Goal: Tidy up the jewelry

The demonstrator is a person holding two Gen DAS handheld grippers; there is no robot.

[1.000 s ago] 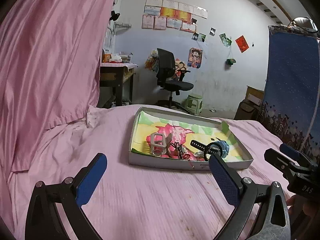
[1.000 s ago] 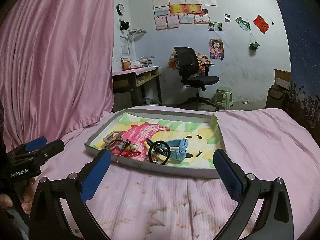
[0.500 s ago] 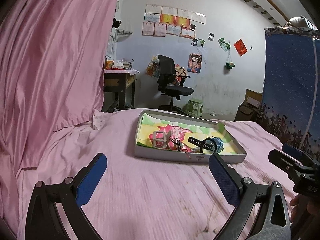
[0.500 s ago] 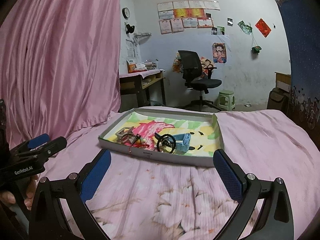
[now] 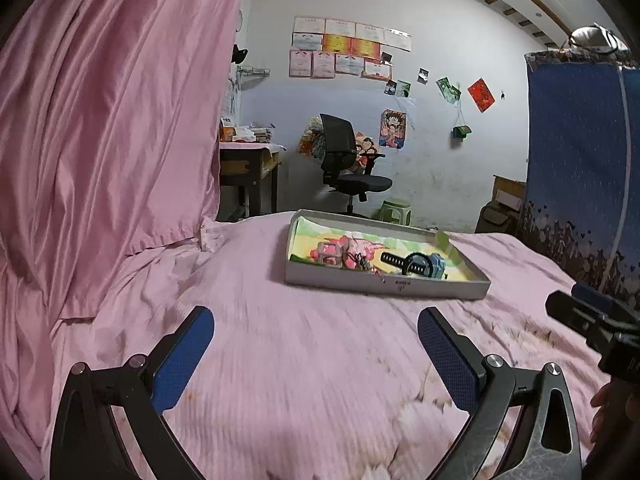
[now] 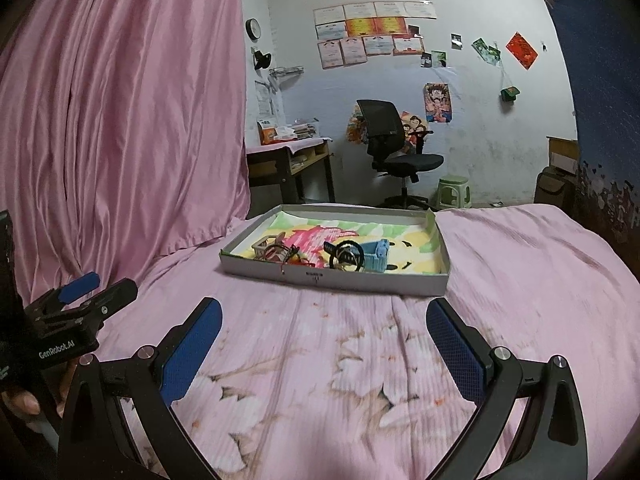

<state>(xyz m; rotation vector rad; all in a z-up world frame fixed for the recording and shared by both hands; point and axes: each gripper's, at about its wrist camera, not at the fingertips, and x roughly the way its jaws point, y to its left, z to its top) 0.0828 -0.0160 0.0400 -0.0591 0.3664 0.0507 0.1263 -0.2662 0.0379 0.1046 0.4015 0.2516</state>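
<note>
A shallow grey cardboard tray (image 5: 384,283) (image 6: 336,280) with a colourful printed lining lies on the pink bedsheet. In it are a blue watch with a black strap (image 5: 420,265) (image 6: 360,255), a pinkish square-frame piece (image 5: 330,253) (image 6: 266,246) and a tangle of small red and dark jewelry (image 5: 358,262) (image 6: 292,255). My left gripper (image 5: 316,334) is open and empty, well short of the tray. My right gripper (image 6: 324,326) is open and empty, also short of the tray. Each gripper shows at the edge of the other's view.
A pink curtain (image 5: 112,128) hangs on the left. A dark blue starry cloth (image 5: 580,184) hangs on the right. Beyond the bed stand a desk (image 6: 288,160), a black office chair (image 6: 394,156) and a green stool (image 6: 454,192).
Both grippers have pulled back from the tray and risen slightly; the tray looks smaller and farther away. Both stay open and empty.
</note>
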